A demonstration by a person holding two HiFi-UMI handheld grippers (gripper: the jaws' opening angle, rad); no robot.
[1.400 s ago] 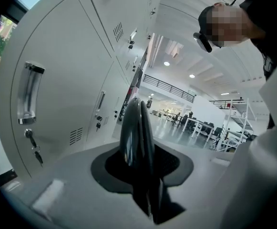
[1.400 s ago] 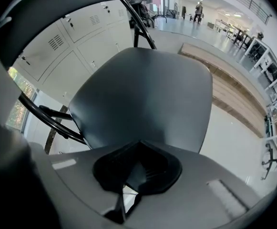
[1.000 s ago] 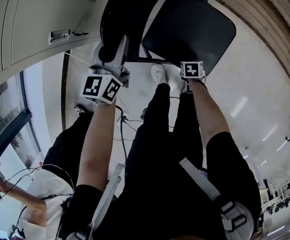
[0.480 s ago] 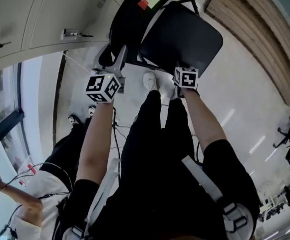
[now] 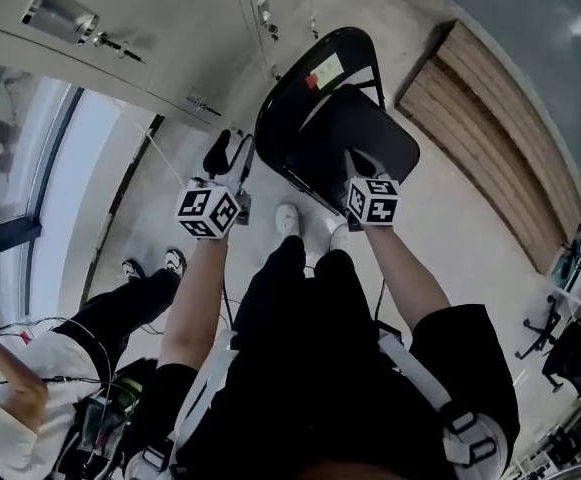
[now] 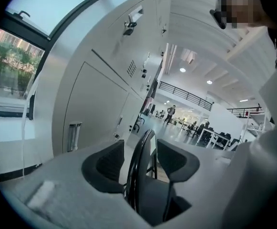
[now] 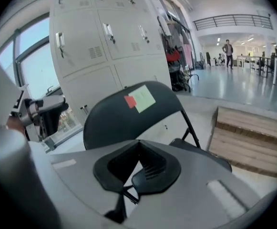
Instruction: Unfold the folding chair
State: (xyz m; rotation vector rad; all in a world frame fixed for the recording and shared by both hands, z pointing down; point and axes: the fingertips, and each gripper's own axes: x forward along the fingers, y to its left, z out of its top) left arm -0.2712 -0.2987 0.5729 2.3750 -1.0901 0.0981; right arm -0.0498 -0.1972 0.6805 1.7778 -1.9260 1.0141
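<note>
The black folding chair (image 5: 365,143) stands opened out in front of the white lockers, seat level, with green and red stickers on its backrest (image 5: 315,73). My left gripper (image 5: 230,158) is at the backrest's left side. Its jaws are opening; in the left gripper view (image 6: 145,159) the backrest rim (image 6: 142,175) shows edge-on in the gap, and no pad presses on it. My right gripper (image 5: 355,165) hovers over the seat's near edge. It is shut with nothing between its pads (image 7: 138,168), and it faces the backrest (image 7: 128,113) and seat (image 7: 202,151).
White lockers (image 5: 170,38) line the wall behind the chair, with a window at the left. A low wooden platform (image 5: 500,138) lies to the right. Another person (image 5: 40,408) with cables crouches at lower left, shoes (image 5: 155,265) near my left arm. My own feet (image 5: 287,218) stand before the chair.
Both grippers have come up and off the chair: the right has left the seat's front edge, and the left jaws have spread off the backrest frame. The head view has tilted up.
</note>
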